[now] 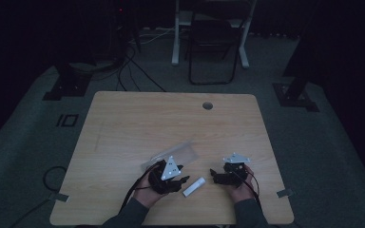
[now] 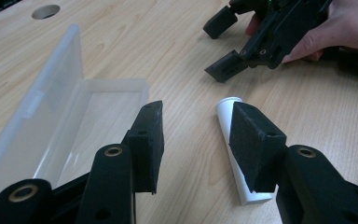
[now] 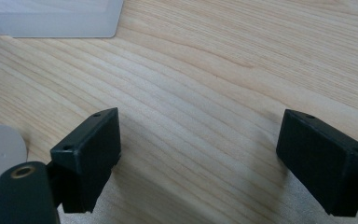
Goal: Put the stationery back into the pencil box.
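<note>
White tube [image 2: 240, 154] on table between both tongs, left tongs [image 2: 198, 140] spread beside it, right tongs [image 3: 198, 154] spread, empty

- Small white plastic cylinder [image 2: 237, 154]
- Clear, frosted plastic box [image 2: 65, 116] with open lid
- Light wood-grain table [image 1: 138, 118]
- Black two-jaw grippers: left gripper [image 1: 184, 173], right gripper [image 1: 214, 174]

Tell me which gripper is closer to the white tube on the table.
The left gripper, by the clear open box: the white tube lies right beside its open jaws. The right gripper sits farther off, open over bare table.
</note>
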Demonstrator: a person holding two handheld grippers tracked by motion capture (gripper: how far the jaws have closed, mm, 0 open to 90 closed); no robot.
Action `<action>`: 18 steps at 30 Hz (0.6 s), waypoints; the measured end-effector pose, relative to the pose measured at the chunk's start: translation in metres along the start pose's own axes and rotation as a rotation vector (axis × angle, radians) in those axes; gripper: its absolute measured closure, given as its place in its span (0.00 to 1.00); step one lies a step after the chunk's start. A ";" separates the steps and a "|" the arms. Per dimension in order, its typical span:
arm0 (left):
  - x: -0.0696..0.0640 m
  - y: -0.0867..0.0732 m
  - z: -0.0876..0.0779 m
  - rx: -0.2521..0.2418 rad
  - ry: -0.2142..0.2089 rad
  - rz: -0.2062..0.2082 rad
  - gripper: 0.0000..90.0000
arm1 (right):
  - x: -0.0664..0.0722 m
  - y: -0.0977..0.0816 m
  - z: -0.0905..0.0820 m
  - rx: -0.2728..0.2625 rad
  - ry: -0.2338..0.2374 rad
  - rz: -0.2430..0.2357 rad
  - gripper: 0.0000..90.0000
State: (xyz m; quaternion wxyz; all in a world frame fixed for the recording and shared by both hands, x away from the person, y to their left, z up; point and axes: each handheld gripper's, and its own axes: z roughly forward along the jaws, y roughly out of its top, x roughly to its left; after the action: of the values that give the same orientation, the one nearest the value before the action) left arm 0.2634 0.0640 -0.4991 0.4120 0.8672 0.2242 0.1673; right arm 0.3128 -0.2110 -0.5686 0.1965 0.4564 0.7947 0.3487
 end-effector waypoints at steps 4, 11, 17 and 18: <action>-0.002 0.000 0.002 0.006 -0.007 0.001 0.60 | 0.000 0.000 0.000 0.000 0.000 0.000 0.15; -0.005 -0.002 0.008 0.019 -0.018 0.001 0.60 | 0.000 0.000 0.000 -0.001 0.000 0.000 0.15; -0.008 -0.003 0.011 0.024 -0.030 0.005 0.60 | 0.000 0.000 0.000 -0.001 0.000 0.001 0.15; -0.008 -0.003 0.011 0.024 -0.030 0.005 0.60 | 0.000 0.000 0.000 -0.001 0.000 0.001 0.15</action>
State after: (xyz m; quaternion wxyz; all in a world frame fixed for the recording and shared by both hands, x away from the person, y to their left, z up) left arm 0.2616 0.0543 -0.5089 0.4042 0.8751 0.2181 0.1526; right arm 0.3128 -0.2109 -0.5686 0.1966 0.4566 0.7944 0.3490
